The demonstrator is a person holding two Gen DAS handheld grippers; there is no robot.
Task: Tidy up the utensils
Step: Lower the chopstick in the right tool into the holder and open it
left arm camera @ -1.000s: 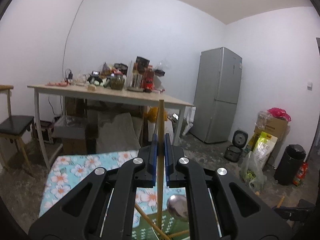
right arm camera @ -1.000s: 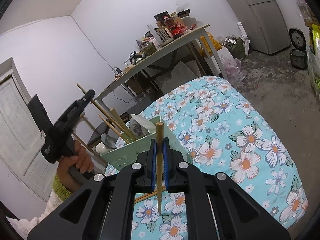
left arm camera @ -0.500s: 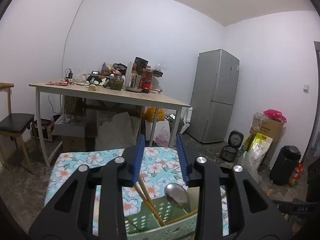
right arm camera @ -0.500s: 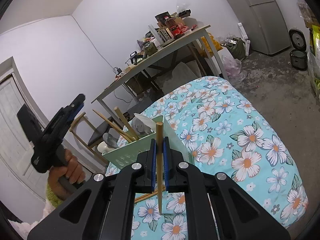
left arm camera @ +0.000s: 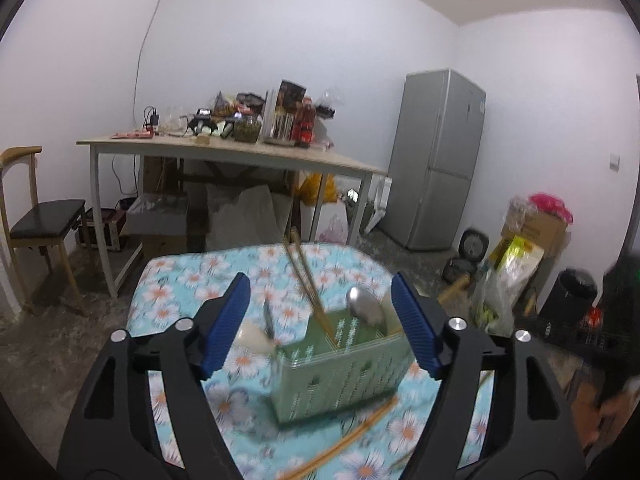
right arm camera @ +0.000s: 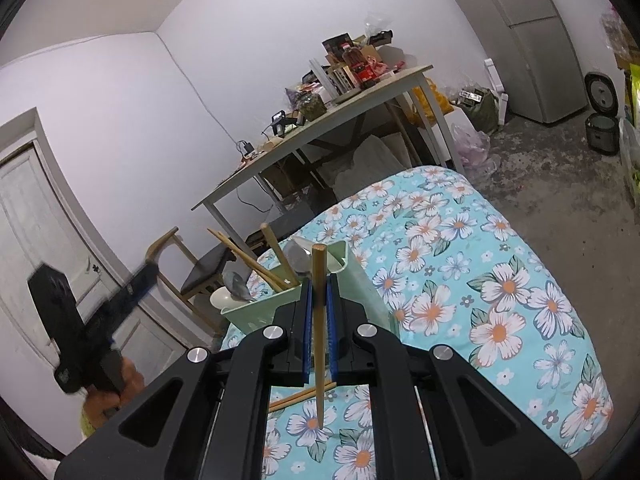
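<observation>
From the left wrist, the left gripper (left arm camera: 320, 320) is opening, nothing between its blue pads, hanging just short of the green caddy (left arm camera: 340, 376) on the floral-covered worktop (left arm camera: 188, 280); inside lean chopsticks (left arm camera: 308, 284) and a metal spoon (left arm camera: 366, 312), apparently sorted by compartment. From the right wrist, the right gripper (right arm camera: 319, 312) pinches one chopstick (right arm camera: 319, 320) upright, likely for dropping into the caddy beyond; loose ones (right arm camera: 300, 396) lie beneath.

White walls, cluttered table (left arm camera: 240, 152), grey fridge (left arm camera: 436, 160), wooden chair (left arm camera: 36, 220)
</observation>
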